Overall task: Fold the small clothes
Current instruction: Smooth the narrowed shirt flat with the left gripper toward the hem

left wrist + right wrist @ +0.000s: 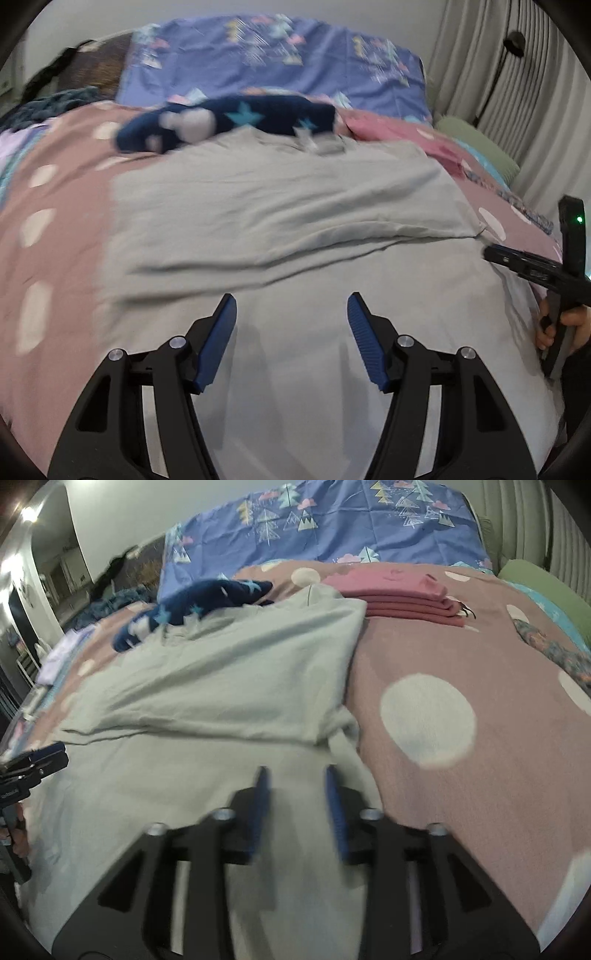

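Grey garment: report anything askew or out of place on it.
The grey garment has a fold lying slanted, its right corner bunched. A navy star-print piece lies crumpled over its far edge.

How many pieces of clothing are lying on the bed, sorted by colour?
Pale grey-green: 1, the garment spread out in the middle.
Navy with stars: 1, a crumpled piece just behind it.
Pink: 1 folded stack; how many pieces it holds cannot be told.
Total: 3 lots of clothing, at least.
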Tool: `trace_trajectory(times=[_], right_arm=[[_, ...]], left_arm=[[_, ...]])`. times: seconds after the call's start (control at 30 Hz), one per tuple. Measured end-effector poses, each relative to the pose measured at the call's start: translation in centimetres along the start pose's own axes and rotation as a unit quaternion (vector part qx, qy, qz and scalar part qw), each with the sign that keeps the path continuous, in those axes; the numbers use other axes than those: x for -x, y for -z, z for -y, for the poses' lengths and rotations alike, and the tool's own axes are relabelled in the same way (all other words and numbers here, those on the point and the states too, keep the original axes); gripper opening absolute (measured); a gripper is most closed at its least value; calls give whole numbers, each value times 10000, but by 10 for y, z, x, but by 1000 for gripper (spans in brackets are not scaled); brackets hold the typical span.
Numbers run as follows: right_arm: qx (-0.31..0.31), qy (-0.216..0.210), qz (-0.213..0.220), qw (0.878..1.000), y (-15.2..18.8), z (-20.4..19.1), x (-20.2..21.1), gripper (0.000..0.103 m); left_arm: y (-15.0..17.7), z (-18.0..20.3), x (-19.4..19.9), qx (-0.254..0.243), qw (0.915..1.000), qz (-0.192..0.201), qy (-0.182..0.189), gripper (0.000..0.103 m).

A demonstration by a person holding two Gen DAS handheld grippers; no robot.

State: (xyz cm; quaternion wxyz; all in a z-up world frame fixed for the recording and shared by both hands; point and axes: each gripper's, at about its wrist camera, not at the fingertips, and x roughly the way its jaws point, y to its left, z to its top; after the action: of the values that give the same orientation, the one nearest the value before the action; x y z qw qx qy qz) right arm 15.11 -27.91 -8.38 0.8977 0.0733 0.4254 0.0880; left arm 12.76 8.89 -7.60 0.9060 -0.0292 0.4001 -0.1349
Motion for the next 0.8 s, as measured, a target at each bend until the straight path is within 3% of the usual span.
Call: trace_trajectory(times=[0.17,0.2,0.3,0.4,0.5,0.6,0.8], right_arm=[[-177,-193,74,9996,33,15,48,48],[-239,-276,40,9993,39,19,54,48],[-298,-437,-159,9985,61,24,70,45],[-367,-494,-298,9977,79,29,79,34],[-621,-742,-396,9945,98,36,89,33],[-699,-917,-485,9921,118,38,101,33],[-690,-1163,-520,9894,156,38,134,33]], left_arm=[[46,-50,55,462,9970,24,-620,64],[54,-60,62,607,9964,-10,-600,65],[76,-73,77,853,9955,-133,-398,65],[96,-70,87,883,9958,-224,-10,65],[110,-56,90,744,9962,-330,307,65],[124,-39,91,508,9972,-430,350,65],[154,-33,116,508,9948,-481,744,64]])
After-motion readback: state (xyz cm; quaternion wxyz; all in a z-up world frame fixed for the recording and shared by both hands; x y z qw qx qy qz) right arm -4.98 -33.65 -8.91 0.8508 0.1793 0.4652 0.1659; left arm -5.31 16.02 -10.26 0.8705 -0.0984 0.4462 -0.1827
